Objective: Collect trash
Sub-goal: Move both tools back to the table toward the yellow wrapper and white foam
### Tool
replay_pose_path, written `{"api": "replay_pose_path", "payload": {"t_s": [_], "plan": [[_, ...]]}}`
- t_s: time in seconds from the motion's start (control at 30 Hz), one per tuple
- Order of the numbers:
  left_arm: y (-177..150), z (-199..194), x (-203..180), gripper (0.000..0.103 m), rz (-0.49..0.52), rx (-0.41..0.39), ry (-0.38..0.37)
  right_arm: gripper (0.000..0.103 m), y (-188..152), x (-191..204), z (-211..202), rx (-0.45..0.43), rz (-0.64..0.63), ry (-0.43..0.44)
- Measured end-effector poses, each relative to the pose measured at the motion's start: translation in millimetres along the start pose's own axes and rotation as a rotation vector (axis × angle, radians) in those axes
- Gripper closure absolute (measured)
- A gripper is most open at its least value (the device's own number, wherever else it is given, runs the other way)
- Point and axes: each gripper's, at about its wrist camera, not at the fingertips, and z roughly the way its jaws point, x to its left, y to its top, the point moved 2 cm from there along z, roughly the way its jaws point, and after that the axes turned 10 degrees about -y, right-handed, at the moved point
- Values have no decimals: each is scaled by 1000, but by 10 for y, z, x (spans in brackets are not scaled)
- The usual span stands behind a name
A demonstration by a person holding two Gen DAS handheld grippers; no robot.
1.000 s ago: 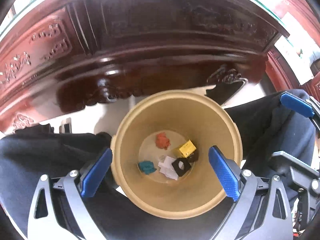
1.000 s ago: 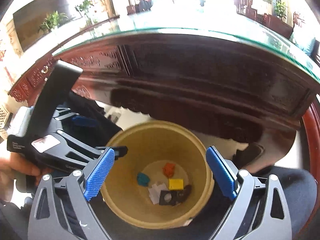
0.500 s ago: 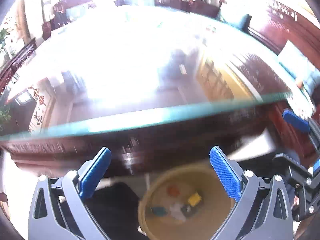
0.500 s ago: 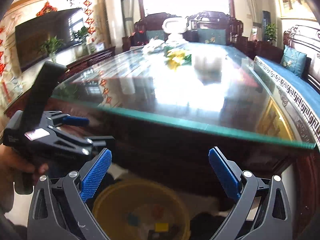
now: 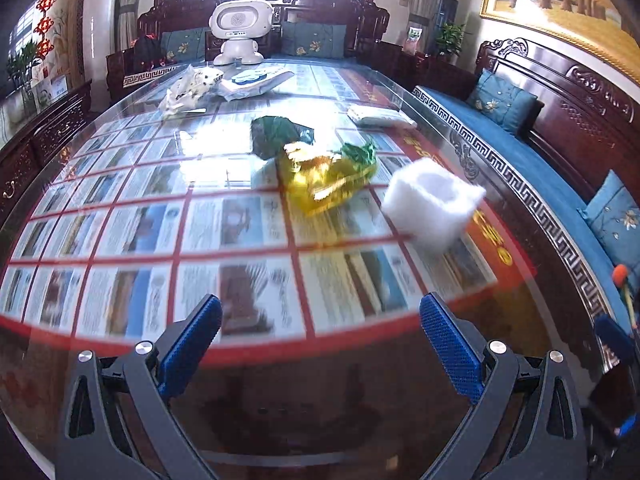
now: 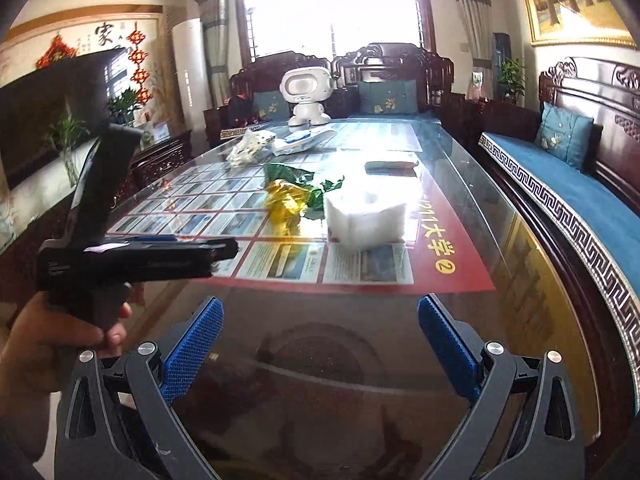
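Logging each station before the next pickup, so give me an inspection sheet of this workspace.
Surface: glass-topped table, printed sheets beneath the glass.
Job's things: yellow-green wrapper, white foam block, crumpled white wrapper, all on the glass.
Clutter: white robot figure, flat white packet, folded white item.
Grippers: left gripper open, empty; right gripper open, empty.
Cables: nothing seen.
Surroundings: carved benches, blue cushions, window.
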Motion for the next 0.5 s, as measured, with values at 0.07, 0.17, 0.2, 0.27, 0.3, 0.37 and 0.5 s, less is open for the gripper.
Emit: {"api": "replay_pose_path", "payload": {"t_s": [0.07, 0.17, 0.2, 0.27, 0.3, 0.37, 0.5], "plan": [[185, 212, 52, 4, -16, 9, 3, 8, 69, -71, 115, 12, 17, -8], [361, 478, 123, 4, -50, 31, -4, 8, 195, -155, 311, 14, 24, -14], [410, 556, 137, 4, -56, 34, -10, 8, 222, -169, 357, 15, 25, -18], [451, 642, 173, 4, -59, 37, -18, 8, 282, -215, 446, 16, 29, -18], [488, 678, 177, 4, -61, 37, -25, 8, 313, -227, 489, 18, 30, -16], [575, 744, 204, 4, -74, 26, -57, 8, 380, -257, 583, 22, 32, -12], [728, 869, 233, 4, -92, 23, -60, 8, 445, -246, 725, 36, 28, -5]]}}
